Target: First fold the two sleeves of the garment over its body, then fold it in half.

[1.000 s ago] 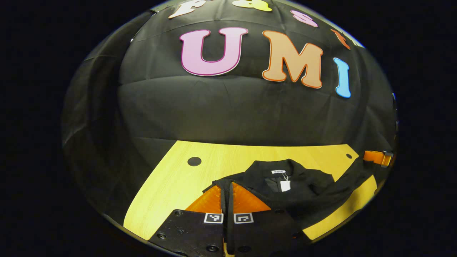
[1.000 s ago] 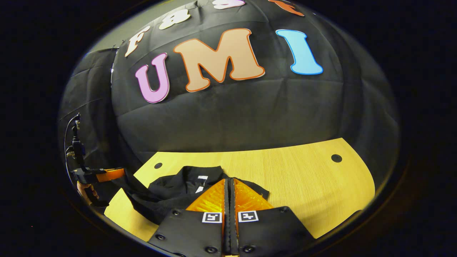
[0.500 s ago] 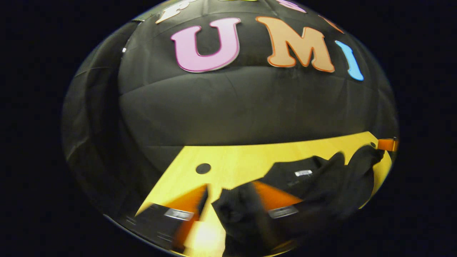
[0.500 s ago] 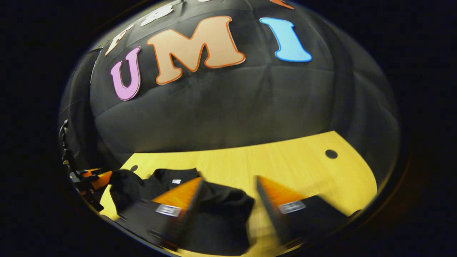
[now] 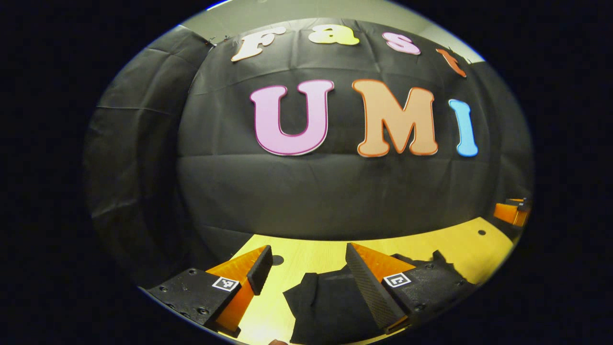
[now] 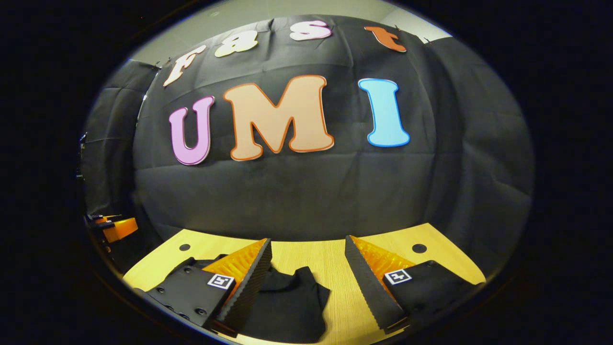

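Observation:
The black garment (image 5: pixel 330 302) lies on the yellow wooden table (image 5: pixel 311 256). In the left gripper view a folded sleeve end rests below and between the fingers. My left gripper (image 5: pixel 306 261) is open above it, holding nothing. In the right gripper view the garment (image 6: pixel 287 304) lies below, with a sleeve end poking out between the fingers. My right gripper (image 6: pixel 308 254) stands open over it, also with nothing held. The right gripper (image 5: pixel 512 212) shows at the far right edge of the left gripper view, and the left gripper (image 6: pixel 117 227) at the far left of the right gripper view.
The table has round dark holes (image 6: pixel 419 248) near its far corners (image 5: pixel 481 232). The black cloth wall stands right behind the table's far edge. Bare tabletop stretches beyond the garment (image 6: pixel 316 251).
Both grippers were shut on the garment's sleeves a second ago. They have opened, dropped the sleeves onto the body, and lifted up and back, so both views tilt higher.

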Tool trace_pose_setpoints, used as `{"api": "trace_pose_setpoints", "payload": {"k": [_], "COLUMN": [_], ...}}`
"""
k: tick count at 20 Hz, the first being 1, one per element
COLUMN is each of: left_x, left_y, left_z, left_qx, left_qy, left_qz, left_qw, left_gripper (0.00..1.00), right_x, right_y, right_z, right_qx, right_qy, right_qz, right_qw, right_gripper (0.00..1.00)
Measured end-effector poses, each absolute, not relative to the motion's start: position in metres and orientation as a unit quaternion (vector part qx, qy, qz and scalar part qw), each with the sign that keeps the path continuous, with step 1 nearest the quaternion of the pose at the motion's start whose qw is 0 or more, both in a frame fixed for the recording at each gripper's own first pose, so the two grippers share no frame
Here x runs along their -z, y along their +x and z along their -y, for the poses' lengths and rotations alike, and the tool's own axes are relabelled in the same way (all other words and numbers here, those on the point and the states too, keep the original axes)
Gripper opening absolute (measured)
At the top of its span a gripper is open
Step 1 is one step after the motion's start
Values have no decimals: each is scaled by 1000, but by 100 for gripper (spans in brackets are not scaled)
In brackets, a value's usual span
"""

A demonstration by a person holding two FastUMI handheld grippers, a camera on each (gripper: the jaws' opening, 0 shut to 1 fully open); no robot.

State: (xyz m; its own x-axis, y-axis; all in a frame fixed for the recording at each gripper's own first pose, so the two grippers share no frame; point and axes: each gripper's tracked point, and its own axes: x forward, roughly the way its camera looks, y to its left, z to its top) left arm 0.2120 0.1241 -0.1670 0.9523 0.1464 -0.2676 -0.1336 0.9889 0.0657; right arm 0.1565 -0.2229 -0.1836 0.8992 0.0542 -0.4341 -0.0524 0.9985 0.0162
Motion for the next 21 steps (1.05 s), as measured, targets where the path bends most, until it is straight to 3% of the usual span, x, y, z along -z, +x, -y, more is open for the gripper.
{"api": "trace_pose_setpoints", "payload": {"k": [2, 3, 4, 6, 7, 9, 10, 19, 21], "left_x": [137, 122, 108, 79, 65, 46, 42, 15, 14], "left_y": [189, 176, 161, 128, 114, 91, 78, 23, 17], "left_z": [-119, -117, -114, -105, -102, -89, -88, -93, -95], "left_qx": [-68, -67, -65, -60, -59, -53, -52, -52, -56], "left_qy": [21, 23, 22, 16, 19, 36, 42, 52, 53], "left_qz": [-109, -98, -86, -61, -45, -28, -26, -9, -10], "left_qw": [992, 993, 994, 996, 997, 998, 997, 997, 997], "left_gripper": [93, 93, 93, 93, 93, 93, 99, 99, 93], "right_x": [163, 151, 139, 111, 96, 82, 77, 43, 42], "right_y": [126, 110, 92, 57, 40, 9, -4, -50, -57], "right_z": [214, 210, 206, 195, 188, 177, 176, 168, 172], "right_qx": [-35, -37, -40, -49, -52, -62, -64, -73, -71], "right_qy": [1, 0, -4, -21, -25, -39, -48, -24, -19], "right_qz": [-211, -201, -193, -157, -140, -116, -107, -78, -80], "right_qw": [977, 979, 980, 986, 988, 991, 991, 994, 994], "right_gripper": [94, 98, 94, 98, 93, 94, 94, 99, 99]}}
